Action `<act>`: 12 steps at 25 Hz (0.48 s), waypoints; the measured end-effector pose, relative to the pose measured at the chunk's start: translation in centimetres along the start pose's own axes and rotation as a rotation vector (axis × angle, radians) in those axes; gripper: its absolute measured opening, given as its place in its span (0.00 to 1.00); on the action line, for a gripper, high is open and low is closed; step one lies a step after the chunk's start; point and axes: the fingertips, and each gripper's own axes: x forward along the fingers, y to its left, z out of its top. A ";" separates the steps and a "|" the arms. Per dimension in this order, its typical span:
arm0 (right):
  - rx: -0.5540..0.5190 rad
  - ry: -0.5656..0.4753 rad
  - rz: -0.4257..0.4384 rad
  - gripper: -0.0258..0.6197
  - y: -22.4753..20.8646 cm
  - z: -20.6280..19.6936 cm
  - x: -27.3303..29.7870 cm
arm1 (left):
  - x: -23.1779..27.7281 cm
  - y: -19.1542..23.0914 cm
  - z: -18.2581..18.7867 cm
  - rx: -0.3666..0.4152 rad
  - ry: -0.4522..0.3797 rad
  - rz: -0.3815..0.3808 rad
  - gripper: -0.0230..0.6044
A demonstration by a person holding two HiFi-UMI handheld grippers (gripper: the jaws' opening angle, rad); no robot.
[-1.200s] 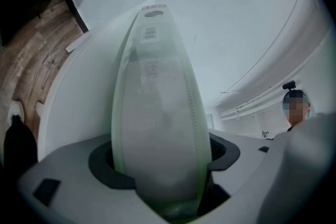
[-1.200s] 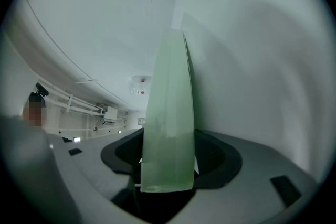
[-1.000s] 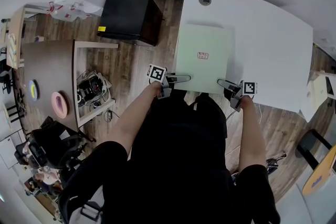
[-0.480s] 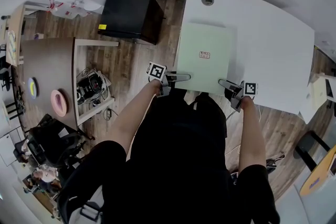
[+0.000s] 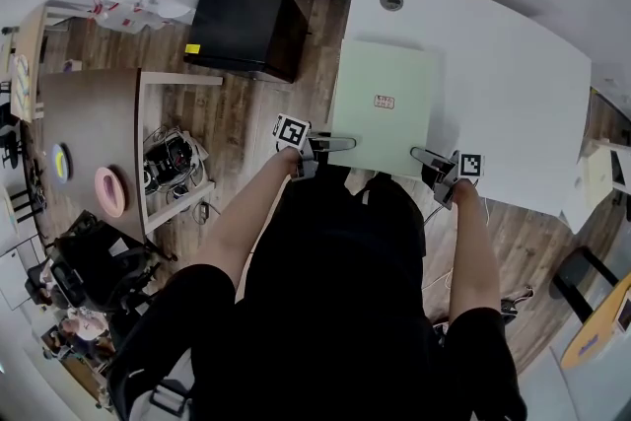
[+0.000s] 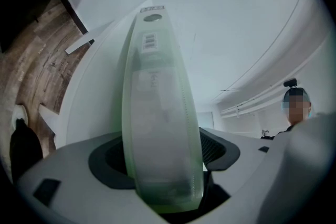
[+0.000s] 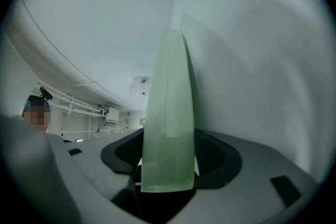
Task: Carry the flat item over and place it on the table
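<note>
Pale green panel (image 5: 383,104) gripped by two corners
My left gripper (image 5: 338,145) clamps its 7 o'clock corner, right gripper (image 5: 425,156) its 5 o'clock corner; it is over the white table (image 5: 513,84).

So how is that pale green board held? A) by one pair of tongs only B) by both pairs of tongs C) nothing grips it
B: the left tongs and the right tongs each clamp the near edge of the green board.
</note>
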 end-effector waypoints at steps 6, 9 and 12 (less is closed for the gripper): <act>-0.001 0.005 -0.006 0.51 0.0 0.3 -0.1 | -0.1 -0.2 0.0 -0.031 -0.017 0.001 0.58; -0.006 -0.002 -0.001 0.51 0.1 0.3 0.0 | -0.3 -0.5 0.3 -0.008 -0.031 -0.017 0.58; -0.020 -0.012 0.002 0.51 0.1 0.2 0.0 | -0.6 -0.2 0.3 -0.015 -0.053 -0.003 0.58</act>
